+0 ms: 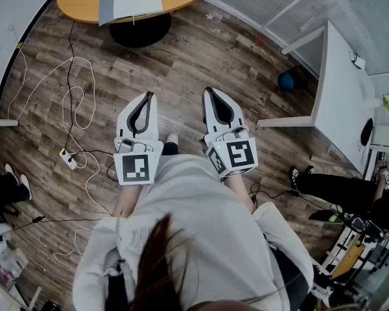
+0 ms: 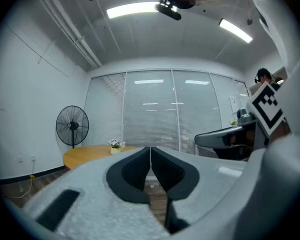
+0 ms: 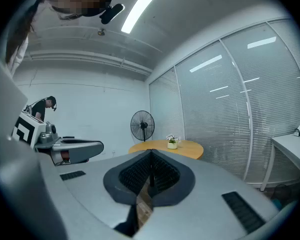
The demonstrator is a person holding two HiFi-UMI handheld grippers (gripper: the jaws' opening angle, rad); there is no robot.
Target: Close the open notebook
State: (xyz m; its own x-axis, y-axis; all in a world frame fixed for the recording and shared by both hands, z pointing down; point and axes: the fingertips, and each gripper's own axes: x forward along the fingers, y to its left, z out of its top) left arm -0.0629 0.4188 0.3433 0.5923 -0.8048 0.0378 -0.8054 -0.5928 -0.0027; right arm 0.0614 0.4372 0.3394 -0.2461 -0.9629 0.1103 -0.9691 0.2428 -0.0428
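In the head view the open notebook (image 1: 133, 2) lies with its pale pages up on a round wooden table (image 1: 78, 2) at the top of the picture. Both grippers are held level side by side over the floor, well short of that table. The left gripper (image 1: 148, 96) is shut and empty; in the left gripper view its jaws (image 2: 150, 148) meet with nothing between them. The right gripper (image 1: 209, 91) is likewise shut and empty, as the right gripper view (image 3: 151, 152) confirms. From both gripper views the table (image 2: 87, 154) (image 3: 185, 147) appears ahead, and the notebook cannot be made out.
White cables and a power strip (image 1: 68, 159) lie on the wood floor at left. The table's black base (image 1: 140, 30) stands ahead. A white desk (image 1: 340, 89) and a blue ball (image 1: 286, 81) are at right. A small potted plant (image 3: 172, 142) and a fan (image 2: 72, 126) are beyond.
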